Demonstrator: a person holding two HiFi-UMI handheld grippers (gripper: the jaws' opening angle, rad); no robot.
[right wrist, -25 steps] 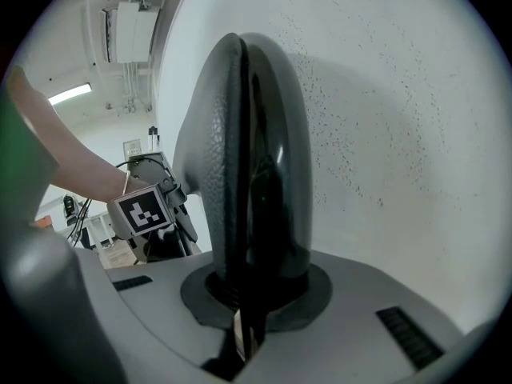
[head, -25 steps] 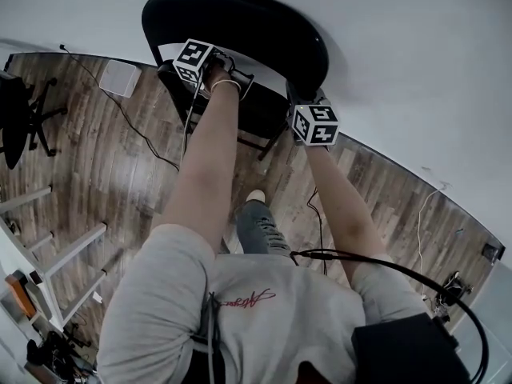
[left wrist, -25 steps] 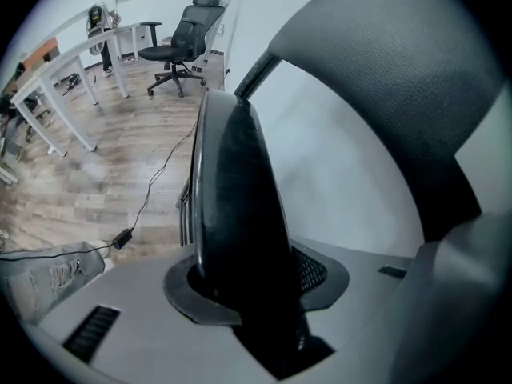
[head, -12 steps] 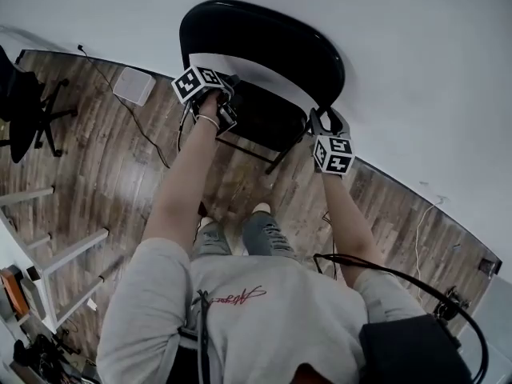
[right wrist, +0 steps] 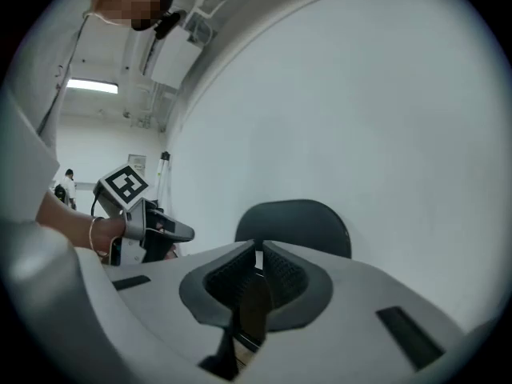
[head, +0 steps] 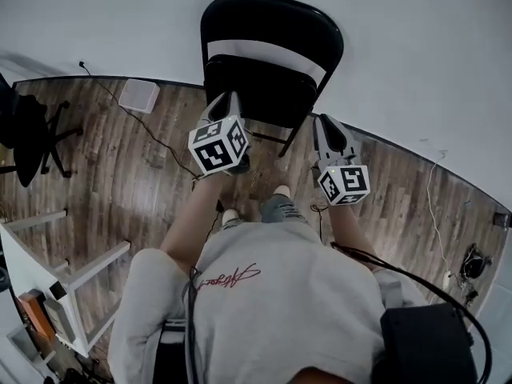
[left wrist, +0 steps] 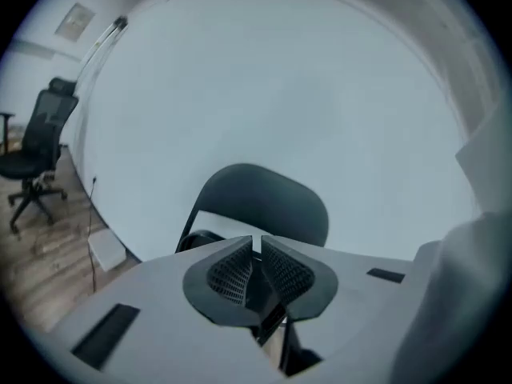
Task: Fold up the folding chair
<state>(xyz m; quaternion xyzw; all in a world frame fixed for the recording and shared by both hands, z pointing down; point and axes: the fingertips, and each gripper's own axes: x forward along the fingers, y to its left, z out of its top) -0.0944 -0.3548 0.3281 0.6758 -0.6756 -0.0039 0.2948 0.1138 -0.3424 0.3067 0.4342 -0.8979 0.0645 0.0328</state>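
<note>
The black folding chair [head: 272, 24] stands against the white wall, its seat [head: 260, 94] tipped up close under the backrest. Both grippers hang in the air in front of it and touch nothing. My left gripper [head: 227, 101] is off the seat's left front corner, my right gripper [head: 328, 123] off its right front leg. Both pairs of jaws are closing, tips almost together, nothing between them. The left gripper view shows its jaws [left wrist: 258, 250] before the chair back [left wrist: 264, 202]. In the right gripper view the jaws [right wrist: 258, 262] point at the chair [right wrist: 296, 222], the left gripper [right wrist: 164, 232] beside.
A black office chair [head: 28, 134] stands at the far left on the wooden floor. A white box [head: 138, 94] with a cable lies near the wall. A white frame [head: 48, 270] is at the lower left. The person's feet [head: 276, 202] are just short of the chair.
Both grippers have let go of the chair and drawn back and up toward the person. The chair's seat now sits steeper, closer to the backrest.
</note>
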